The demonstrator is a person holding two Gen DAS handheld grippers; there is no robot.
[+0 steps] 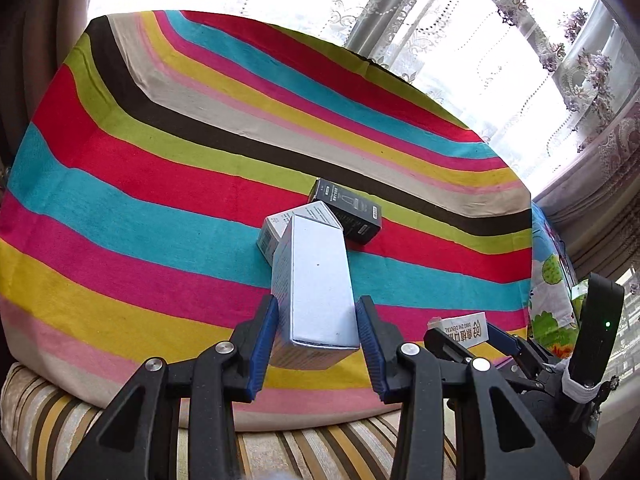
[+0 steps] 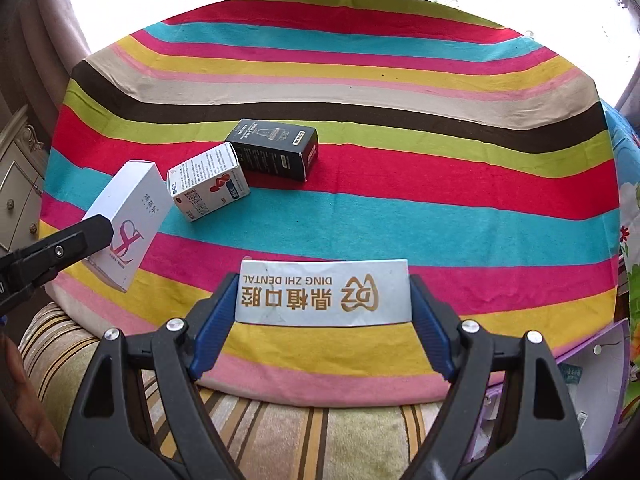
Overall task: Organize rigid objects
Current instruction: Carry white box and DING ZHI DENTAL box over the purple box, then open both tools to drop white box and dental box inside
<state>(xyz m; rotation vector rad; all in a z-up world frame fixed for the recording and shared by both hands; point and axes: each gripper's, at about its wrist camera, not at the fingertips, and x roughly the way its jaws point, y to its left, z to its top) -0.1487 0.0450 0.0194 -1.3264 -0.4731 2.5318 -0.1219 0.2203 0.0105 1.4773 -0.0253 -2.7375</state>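
My left gripper (image 1: 318,312) is shut on a tall white box (image 1: 316,280) and holds it tilted above the striped cloth (image 1: 140,184); the same box with a pink logo shows in the right wrist view (image 2: 128,216). My right gripper (image 2: 322,300) is shut on a white dental box with gold print (image 2: 324,292), held over the cloth's near edge; it also shows in the left wrist view (image 1: 460,326). A small white medicine box (image 2: 208,186) and a black box (image 2: 276,148) lie side by side on the cloth, touching.
The striped cloth (image 2: 400,120) covers a raised surface on a striped cushion (image 2: 280,432). Lace curtains and a window (image 1: 480,40) stand behind. A purple open box (image 2: 592,392) sits at lower right. A cream cabinet (image 2: 16,184) stands at the left.
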